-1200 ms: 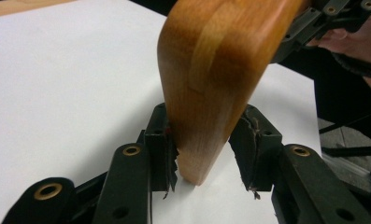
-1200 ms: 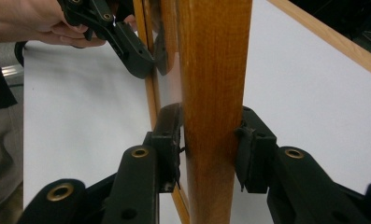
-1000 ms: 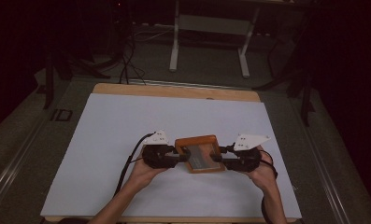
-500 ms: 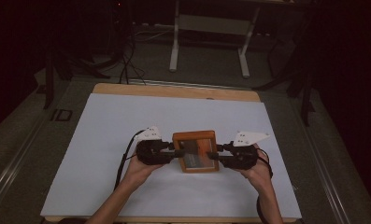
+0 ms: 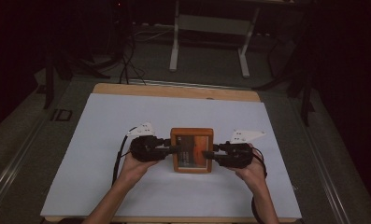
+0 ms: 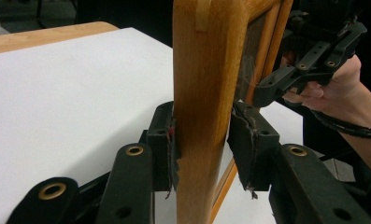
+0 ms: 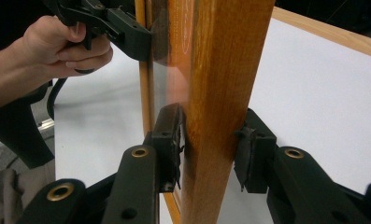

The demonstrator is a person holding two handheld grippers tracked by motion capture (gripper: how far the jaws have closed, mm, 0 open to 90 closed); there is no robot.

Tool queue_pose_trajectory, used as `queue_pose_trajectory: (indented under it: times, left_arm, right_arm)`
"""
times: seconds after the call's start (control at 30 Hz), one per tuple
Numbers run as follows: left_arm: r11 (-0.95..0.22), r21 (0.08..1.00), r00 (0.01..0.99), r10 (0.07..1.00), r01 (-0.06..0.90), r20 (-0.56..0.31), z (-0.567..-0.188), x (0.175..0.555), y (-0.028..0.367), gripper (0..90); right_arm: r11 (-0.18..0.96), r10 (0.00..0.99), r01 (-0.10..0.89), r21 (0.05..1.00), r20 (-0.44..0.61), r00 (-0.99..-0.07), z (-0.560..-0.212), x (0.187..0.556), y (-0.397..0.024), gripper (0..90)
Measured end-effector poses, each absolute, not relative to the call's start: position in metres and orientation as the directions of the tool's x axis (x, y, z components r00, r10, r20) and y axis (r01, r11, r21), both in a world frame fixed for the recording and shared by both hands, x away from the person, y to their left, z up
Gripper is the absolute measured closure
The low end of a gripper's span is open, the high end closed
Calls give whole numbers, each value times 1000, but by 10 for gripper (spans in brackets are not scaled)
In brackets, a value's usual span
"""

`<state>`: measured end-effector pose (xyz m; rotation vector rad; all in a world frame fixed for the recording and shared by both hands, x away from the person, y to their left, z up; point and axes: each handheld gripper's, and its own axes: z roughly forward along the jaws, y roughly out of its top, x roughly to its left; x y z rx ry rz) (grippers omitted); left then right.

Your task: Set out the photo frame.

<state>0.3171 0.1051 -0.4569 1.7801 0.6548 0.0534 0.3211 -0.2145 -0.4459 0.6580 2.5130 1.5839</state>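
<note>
A wooden picture frame (image 5: 192, 149) with an orange-and-grey picture under glass is held between both grippers over the white-covered table (image 5: 103, 140), its face towards the high camera. My left gripper (image 5: 173, 149) is shut on the frame's left rail (image 6: 202, 93), one pad on each face. My right gripper (image 5: 210, 153) is shut on the opposite rail (image 7: 225, 70) the same way. The right gripper (image 6: 304, 70) appears beyond the frame in the left gripper view. In the right gripper view, the left gripper (image 7: 122, 28) and its hand appear at the top left.
A white sheet covers the tabletop, with a bare wooden strip (image 5: 174, 91) along the far edge. Beyond the table stand a white metal stand (image 5: 209, 28), dark stands and cables (image 5: 124, 60) on the floor. Cables trail from both grippers.
Both grippers and the frame have drifted slightly away from the person and to the left. Both grips are unchanged.
</note>
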Motion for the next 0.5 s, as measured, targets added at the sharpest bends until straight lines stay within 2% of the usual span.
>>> queue_pose_trajectory:
  times: [0.5]
  left_arm:
    - [-150,888,818,477,436,-321,-458,321,113,633]
  right_arm:
    - [327,411,369,870,221,-884,-455,328,-207,645]
